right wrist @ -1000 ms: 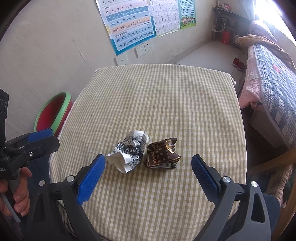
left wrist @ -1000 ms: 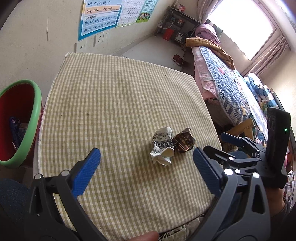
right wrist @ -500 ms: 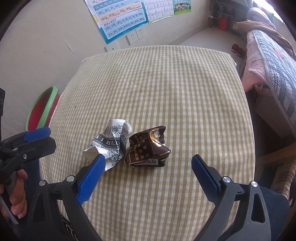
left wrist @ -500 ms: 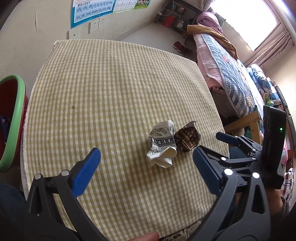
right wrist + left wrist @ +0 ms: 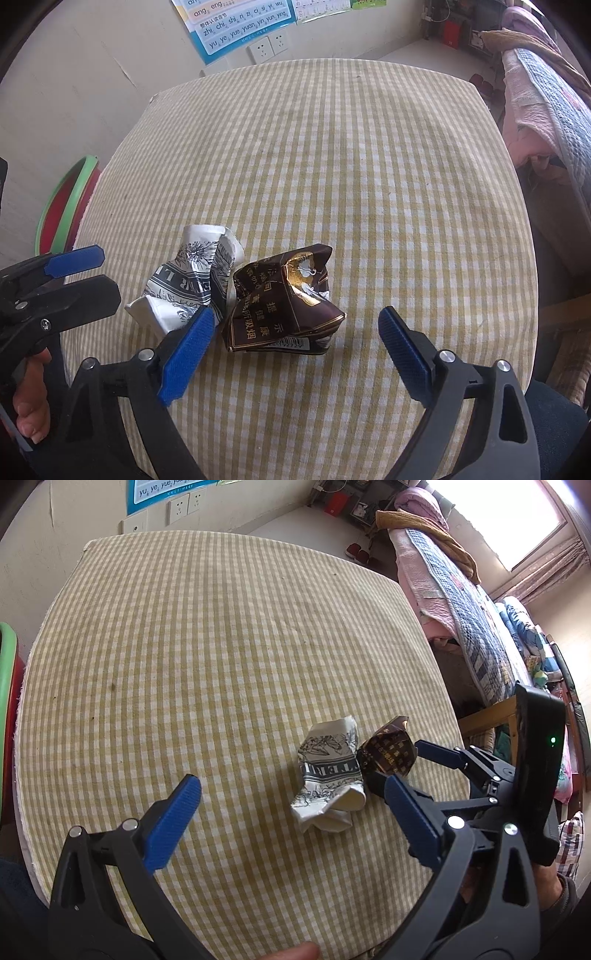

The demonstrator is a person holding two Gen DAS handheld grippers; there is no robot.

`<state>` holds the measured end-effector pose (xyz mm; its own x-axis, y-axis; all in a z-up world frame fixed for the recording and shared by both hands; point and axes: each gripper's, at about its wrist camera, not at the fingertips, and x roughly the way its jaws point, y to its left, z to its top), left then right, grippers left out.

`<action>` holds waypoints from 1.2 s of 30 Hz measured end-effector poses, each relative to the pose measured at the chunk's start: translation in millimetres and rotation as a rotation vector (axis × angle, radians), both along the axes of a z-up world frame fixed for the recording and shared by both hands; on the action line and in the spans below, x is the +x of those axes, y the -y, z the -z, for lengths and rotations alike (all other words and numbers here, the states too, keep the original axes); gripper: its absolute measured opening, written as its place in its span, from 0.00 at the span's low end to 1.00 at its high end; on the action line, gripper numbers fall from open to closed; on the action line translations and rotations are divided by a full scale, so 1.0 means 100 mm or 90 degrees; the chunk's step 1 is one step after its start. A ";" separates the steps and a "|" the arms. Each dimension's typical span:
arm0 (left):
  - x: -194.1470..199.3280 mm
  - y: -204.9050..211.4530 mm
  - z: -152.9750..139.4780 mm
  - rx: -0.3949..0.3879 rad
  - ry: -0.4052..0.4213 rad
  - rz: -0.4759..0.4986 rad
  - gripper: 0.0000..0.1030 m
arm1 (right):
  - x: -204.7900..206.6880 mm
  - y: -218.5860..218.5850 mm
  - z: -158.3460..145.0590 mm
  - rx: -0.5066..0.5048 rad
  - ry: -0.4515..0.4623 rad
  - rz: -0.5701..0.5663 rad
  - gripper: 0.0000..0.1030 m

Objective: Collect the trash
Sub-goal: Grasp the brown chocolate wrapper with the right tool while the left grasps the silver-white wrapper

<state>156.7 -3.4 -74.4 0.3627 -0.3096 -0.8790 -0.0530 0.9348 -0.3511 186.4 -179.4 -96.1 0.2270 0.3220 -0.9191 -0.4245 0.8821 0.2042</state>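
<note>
A crumpled white printed paper wrapper (image 5: pixel 328 775) and a crumpled brown packet (image 5: pixel 389 751) with gold writing lie touching on the checked tablecloth (image 5: pixel 221 646). My left gripper (image 5: pixel 291 801) is open, its jaws either side of the white wrapper, just short of it. My right gripper (image 5: pixel 295 332) is open, its jaws either side of the brown packet (image 5: pixel 284 302), its left pad close to the white wrapper (image 5: pixel 192 280). The right gripper also shows in the left wrist view (image 5: pixel 410 764), and the left gripper in the right wrist view (image 5: pixel 85 273).
A red bin with a green rim (image 5: pixel 66 206) stands on the floor left of the table; its rim also shows in the left wrist view (image 5: pixel 5 657). A bed (image 5: pixel 461 602) lies to the right. The wall with posters and sockets (image 5: pixel 269 44) is behind the table.
Both grippers have moved forward and down toward the trash, which looks larger. Both stay open. The two pieces of trash have not moved.
</note>
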 end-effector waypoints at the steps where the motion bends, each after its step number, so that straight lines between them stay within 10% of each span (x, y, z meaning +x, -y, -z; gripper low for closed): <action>1: 0.01 0.00 0.03 -0.001 -0.004 0.000 0.95 | 0.01 0.00 0.02 0.003 -0.004 -0.001 0.74; 7: 0.08 0.03 0.17 -0.004 -0.021 0.008 0.95 | 0.03 -0.03 0.04 -0.015 0.011 -0.009 0.58; 24: 0.32 0.37 0.35 0.037 -0.029 0.070 0.94 | 0.24 0.36 -0.07 0.053 0.019 0.071 0.58; 36: 0.32 0.52 0.31 0.107 -0.012 0.100 0.54 | 0.23 0.44 -0.06 0.075 0.020 0.089 0.58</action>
<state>188.9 -54.9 -105.8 0.3046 -0.2090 -0.9293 0.0932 0.9775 -0.1894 209.2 -223.0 -90.5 0.3050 0.3906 -0.8685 -0.3066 0.9037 0.2988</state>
